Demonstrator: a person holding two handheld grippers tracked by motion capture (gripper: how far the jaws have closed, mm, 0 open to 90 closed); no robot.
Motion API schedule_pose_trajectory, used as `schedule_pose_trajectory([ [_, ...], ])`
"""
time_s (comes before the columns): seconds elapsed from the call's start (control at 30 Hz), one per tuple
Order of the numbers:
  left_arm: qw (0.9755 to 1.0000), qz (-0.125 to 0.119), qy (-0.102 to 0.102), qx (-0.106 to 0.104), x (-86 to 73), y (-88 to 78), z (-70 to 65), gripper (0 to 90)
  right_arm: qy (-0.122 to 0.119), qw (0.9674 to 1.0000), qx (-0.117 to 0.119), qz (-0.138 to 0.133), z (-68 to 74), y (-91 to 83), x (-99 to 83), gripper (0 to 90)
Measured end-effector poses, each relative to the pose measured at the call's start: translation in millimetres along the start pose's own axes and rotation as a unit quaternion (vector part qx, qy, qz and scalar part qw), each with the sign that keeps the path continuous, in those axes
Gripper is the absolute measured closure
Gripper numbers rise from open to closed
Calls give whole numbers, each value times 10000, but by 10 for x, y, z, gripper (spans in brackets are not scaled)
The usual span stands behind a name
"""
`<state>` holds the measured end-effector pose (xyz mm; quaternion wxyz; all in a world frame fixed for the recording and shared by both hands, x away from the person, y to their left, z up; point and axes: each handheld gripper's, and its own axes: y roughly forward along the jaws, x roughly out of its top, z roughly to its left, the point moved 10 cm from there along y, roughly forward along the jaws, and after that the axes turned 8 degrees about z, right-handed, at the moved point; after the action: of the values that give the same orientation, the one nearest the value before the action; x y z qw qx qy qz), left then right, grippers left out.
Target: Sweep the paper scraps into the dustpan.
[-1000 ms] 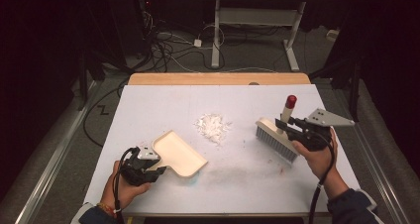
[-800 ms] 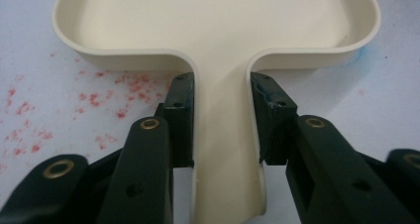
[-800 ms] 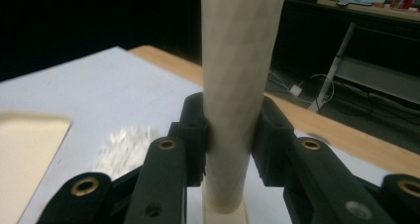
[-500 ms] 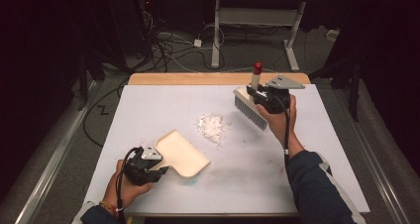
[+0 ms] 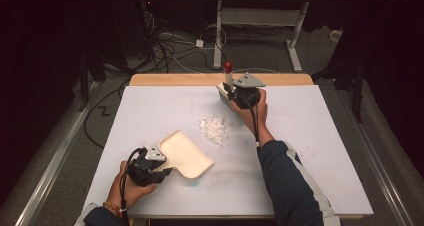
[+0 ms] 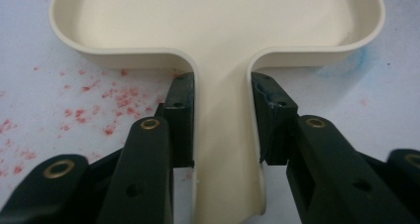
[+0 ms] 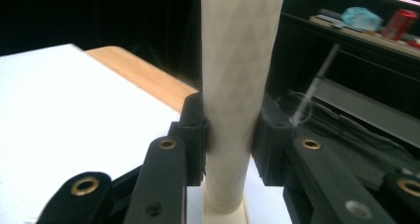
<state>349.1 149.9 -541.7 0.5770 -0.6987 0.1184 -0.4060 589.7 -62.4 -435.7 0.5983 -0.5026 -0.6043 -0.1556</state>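
- The work in hand is sweeping a small heap of white crumbled scraps [image 5: 214,127] into a dustpan; judging by how things lie, the sweeping itself has not begun.
- The heap sits whole and loosely spread near the middle of the white tabletop [image 5: 320,136], and serves as the landmark for everything below.
- The cream plastic dustpan [image 5: 184,155] lies flat on the table on the near-left side of the heap, close to it but apart, its open mouth turned toward the scraps. No scraps show inside it.
- The left gripper [image 6: 222,127] is clenched on the dustpan's narrow handle [image 6: 223,149]; in the left gripper view the two black jaws press it from both sides.
- The right gripper [image 7: 231,135] grasps the pale textured handle [image 7: 237,60] of a hand brush [image 5: 226,92], with the jaws squeezing it on both sides.
- In the high view the brush sits just beyond the heap, at the far edge of the table, with its red-tipped handle end [image 5: 228,67] standing up; whether the bristles touch the table I cannot tell.
- Done: both tools are gripped and placed on opposite sides of the heap.
- Left: drawing the brush through the scraps toward the pan and gathering any strays.
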Motion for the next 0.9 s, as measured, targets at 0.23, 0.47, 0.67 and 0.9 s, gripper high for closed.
schedule_pose_trajectory([
  [0.23,10000,11,-13,12,8,3,-7,635,-99,9991,419,-27,202,63,18,707],
  [0.47,10000,45,21,4,18,32,-6,635,-318,9923,1193,-134,435,-78,-17,704],
  [0.67,9999,108,-33,-10,130,62,12,635,-626,9869,1479,-172,596,-221,-74,700],
  [0.9,9998,174,1,4,180,81,31,635,-832,9841,1566,-108,825,-270,-103,689],
])
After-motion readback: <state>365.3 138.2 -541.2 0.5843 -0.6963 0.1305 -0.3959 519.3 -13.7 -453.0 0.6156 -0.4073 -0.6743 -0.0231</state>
